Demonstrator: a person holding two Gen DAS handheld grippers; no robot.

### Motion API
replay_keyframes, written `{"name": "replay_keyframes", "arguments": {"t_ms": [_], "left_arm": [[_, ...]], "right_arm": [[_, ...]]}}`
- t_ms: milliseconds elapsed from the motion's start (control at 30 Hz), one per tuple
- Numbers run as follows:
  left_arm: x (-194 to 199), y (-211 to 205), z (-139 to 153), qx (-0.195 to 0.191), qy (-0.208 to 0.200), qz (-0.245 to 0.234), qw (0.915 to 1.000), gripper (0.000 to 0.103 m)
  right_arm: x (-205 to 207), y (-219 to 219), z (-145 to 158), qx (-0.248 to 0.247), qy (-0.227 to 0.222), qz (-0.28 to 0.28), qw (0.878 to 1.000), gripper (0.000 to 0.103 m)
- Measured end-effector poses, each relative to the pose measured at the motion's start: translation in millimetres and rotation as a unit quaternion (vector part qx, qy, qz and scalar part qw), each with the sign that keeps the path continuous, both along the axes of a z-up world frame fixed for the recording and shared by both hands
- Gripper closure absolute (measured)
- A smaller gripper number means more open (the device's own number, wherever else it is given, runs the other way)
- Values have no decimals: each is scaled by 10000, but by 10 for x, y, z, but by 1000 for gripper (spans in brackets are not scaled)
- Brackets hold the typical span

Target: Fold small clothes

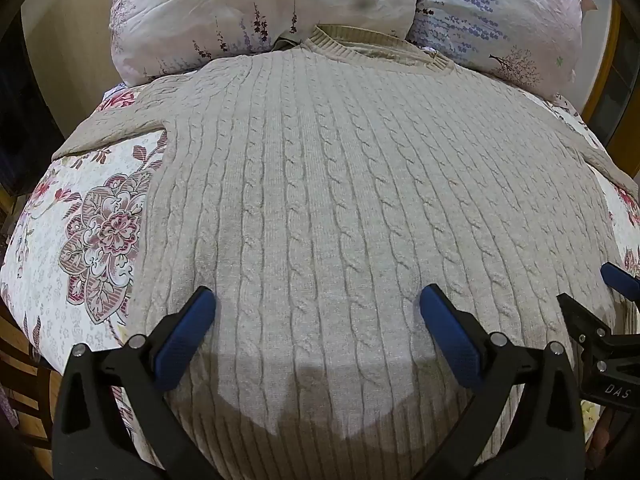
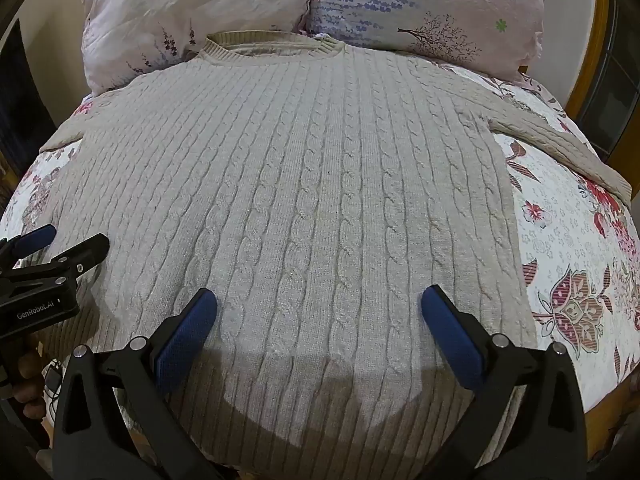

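A beige cable-knit sweater [image 1: 320, 184] lies flat on the bed, collar at the far end, both sleeves spread out to the sides. It also shows in the right wrist view [image 2: 312, 184]. My left gripper [image 1: 318, 304] is open and empty, hovering above the sweater's lower hem. My right gripper [image 2: 319, 304] is open and empty above the hem too, to the right of the left one. The right gripper shows at the right edge of the left wrist view [image 1: 600, 304]. The left gripper shows at the left edge of the right wrist view [image 2: 60, 244].
A floral bedspread [image 1: 80, 232] covers the bed under the sweater. Two floral pillows [image 1: 256, 12] [image 1: 500, 20] lean at the head, touching the collar. A wooden frame [image 2: 588, 48] runs along the right side. The bed's near edge is just below the hem.
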State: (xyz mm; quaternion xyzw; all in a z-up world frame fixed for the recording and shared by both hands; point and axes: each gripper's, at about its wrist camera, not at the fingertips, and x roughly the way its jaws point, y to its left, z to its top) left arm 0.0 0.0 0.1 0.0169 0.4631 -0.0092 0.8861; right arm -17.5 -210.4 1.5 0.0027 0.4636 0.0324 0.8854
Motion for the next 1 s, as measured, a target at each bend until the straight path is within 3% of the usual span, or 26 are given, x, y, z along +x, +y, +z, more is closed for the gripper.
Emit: {"name": "replay_keyframes", "arguments": {"t_ms": [800,867,1000], "left_arm": [[1,-2,1,19,3,-21,10000,2],[11,-1,4,32,40,-71,10000,2],[103,56,41,-185,198,-266,9993,2]], "right_arm": [[55,-35,24,76,103,295,9995,1],[122,-203,94,386,93,243,9989,1],[392,-1196,418,973,-446,-965,9896,1]]}}
